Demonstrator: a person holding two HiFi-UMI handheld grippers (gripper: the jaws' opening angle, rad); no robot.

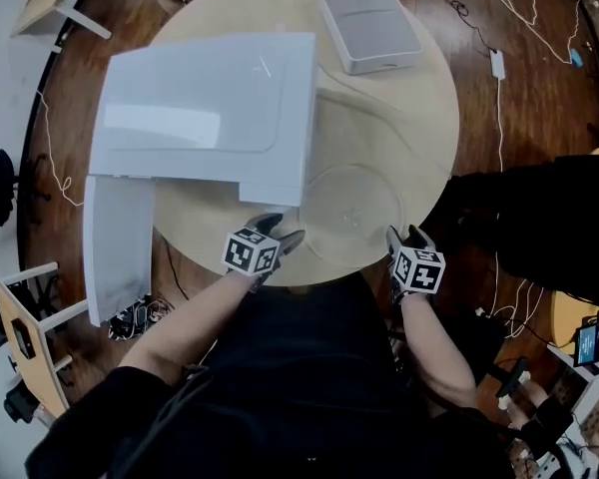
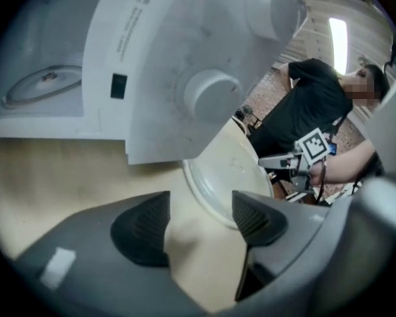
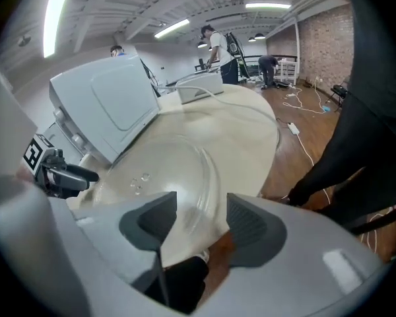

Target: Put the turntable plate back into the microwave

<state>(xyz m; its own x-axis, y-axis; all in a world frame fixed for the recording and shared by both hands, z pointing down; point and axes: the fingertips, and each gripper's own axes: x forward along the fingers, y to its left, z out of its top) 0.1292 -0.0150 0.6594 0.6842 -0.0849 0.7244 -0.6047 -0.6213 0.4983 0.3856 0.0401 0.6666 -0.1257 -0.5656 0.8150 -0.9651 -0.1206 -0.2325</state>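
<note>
Head view shows left tool (image 1: 283, 230) and right tool (image 1: 404, 235) flanking turntable plate (image 1: 354, 211).

Round beige table (image 1: 419, 108) on a wood floor (image 1: 519, 98). White microwave (image 1: 210, 108) stood on the table's left half, with its door (image 1: 115, 247) swung open past the table edge at lower left. The clear glass turntable plate (image 1: 354, 213) lay flat on the table, just right of the microwave's near corner and close to the near edge. The left gripper (image 1: 282, 230) sat at the plate's near-left rim with its jaws apart. The right gripper (image 1: 404, 235) sat at the plate's right rim, jaws also apart. Contact with the plate could not be told. A flat grey-white box (image 1: 369, 26) rested at the far edge. A person in black (image 1: 539, 218) was at right. A white cable (image 1: 498, 98) lay on the floor.
</note>
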